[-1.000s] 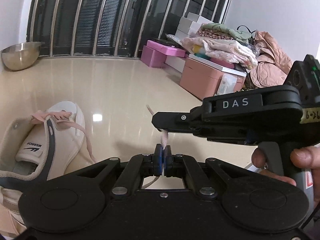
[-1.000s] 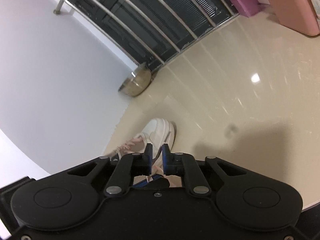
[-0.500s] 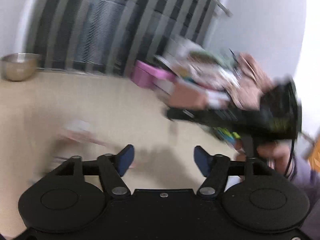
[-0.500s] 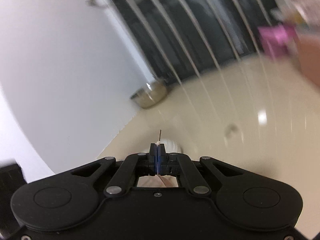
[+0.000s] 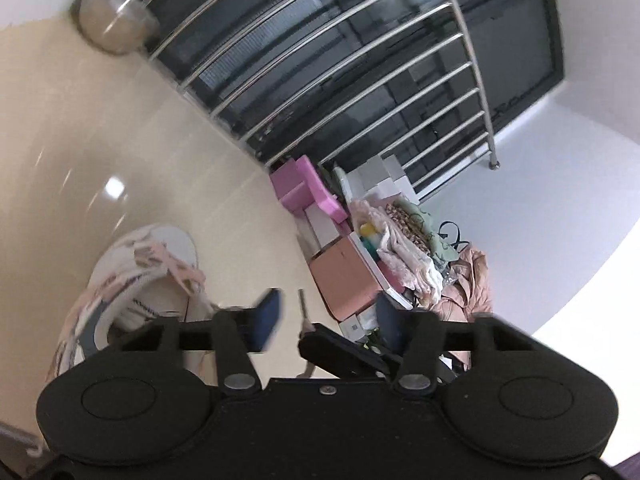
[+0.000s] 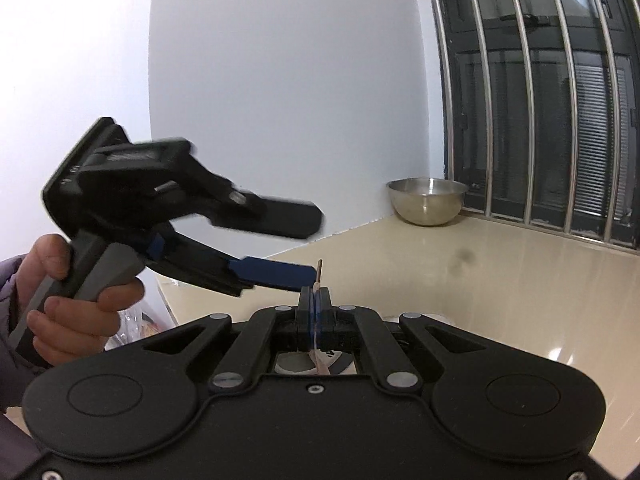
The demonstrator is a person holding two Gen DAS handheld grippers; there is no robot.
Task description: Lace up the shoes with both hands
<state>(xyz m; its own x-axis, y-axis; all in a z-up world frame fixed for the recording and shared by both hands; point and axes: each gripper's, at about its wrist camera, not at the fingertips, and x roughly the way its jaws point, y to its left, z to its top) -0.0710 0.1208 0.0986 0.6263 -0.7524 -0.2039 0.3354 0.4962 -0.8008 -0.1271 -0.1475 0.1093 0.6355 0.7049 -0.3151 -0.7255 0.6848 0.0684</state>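
Floor (image 5: pixel 152 152) is open cream tile: bare stretch ahead of the shoe up to the barred window (image 5: pixel 360 80), steel bowl (image 6: pixel 426 200) parked in the corner where wall meets bars. Clutter hems the right side: pink boxes (image 5: pixel 308 196) and a clothes pile (image 5: pixel 416 248) against the wall.

Shoe (image 5: pixel 136 280) sits on the floor, low left in the left wrist view, white sneaker with pink laces criss-crossed over the tongue, blurred.

Left gripper (image 5: pixel 328 316) is spread wide, nothing between the blue pads; right gripper's tip pokes into that gap. Right gripper (image 6: pixel 315 308) is pressed together on the pink lace end (image 6: pixel 319 276), dark aglet sticking up just above the pads, lace trailing down below. Left gripper's lower finger tip sits just beside the aglet; touching or not, can't tell.
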